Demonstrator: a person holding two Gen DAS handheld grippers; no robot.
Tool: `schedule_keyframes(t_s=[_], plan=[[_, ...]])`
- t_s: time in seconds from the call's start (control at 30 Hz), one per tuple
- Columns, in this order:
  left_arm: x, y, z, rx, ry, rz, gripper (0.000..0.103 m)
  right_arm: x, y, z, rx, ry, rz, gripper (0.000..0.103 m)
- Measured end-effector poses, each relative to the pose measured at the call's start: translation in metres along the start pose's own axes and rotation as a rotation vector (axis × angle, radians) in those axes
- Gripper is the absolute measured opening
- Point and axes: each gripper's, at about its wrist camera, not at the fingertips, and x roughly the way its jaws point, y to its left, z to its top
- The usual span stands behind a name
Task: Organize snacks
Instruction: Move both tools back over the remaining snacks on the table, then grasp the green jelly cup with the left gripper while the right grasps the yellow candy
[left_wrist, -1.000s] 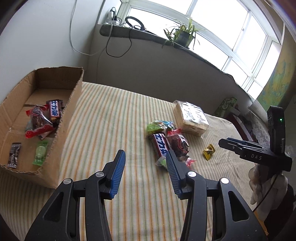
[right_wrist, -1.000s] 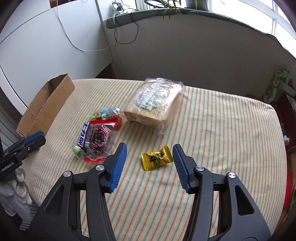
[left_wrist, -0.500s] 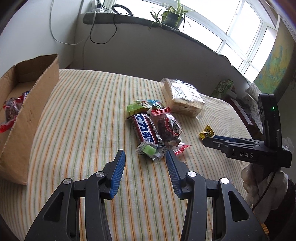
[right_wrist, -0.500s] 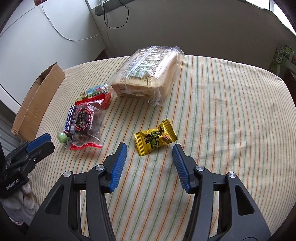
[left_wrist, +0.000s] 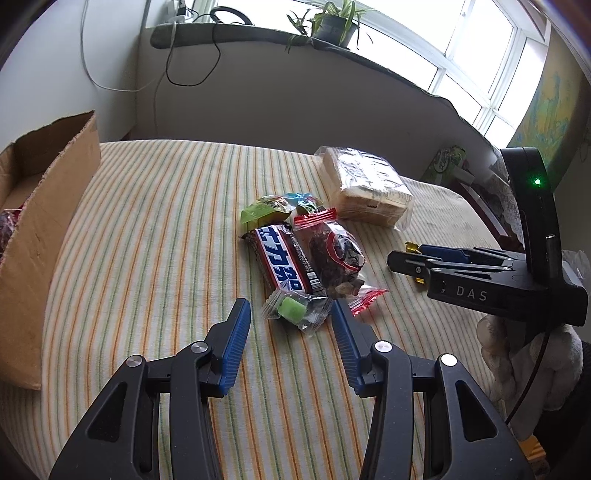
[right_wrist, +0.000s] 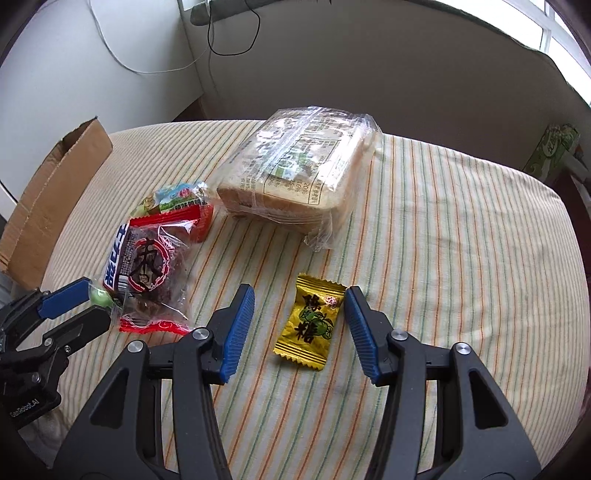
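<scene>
Right tool (right_wrist: 299, 325) sits spread around the yellow candy (right_wrist: 309, 322); left tool (left_wrist: 290, 334) gapes just short of the green sweet (left_wrist: 295, 309).

"DAS" is showing on the right gripper (left_wrist: 417, 264)'s black body, "GenRobot.AI" on the left gripper (right_wrist: 79, 306)'s, and "陳…糖" on the yellow candy wrapper (right_wrist: 309, 321).

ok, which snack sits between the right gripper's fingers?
The yellow candy, lying alone on the striped cloth between the open right gripper; the other snacks are piled to the left.

Potted plant (left_wrist: 334, 22) on the windowsill (left_wrist: 388, 66) (cables (left_wrist: 192, 74) trailing down the wall), striped tablecloth (left_wrist: 166, 221) below.
</scene>
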Motion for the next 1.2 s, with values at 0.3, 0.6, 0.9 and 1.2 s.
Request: schedule_keyframes(t_s=[0.3,0.6,0.9,1.2], plan=[[0.006,-0.004,-0.001,0.049,0.014,0.014,0.024,-0.003,0.005,-0.003,-0.065,-0.016,-0.024,0.029],[0.002,-0.007,-0.001,0.063,0.0,0.009,0.018,-0.012,-0.005,-0.012,-0.039,-0.03,0.012,0.027],[-0.004,-0.006,-0.002,0.062,-0.016,0.007,0.014,-0.025,-0.009,-0.019,-0.018,-0.051,0.031,0.027],[-0.017,-0.004,-0.001,0.041,-0.044,-0.002,0.014,-0.046,-0.008,-0.019,-0.019,-0.095,0.045,0.027]])
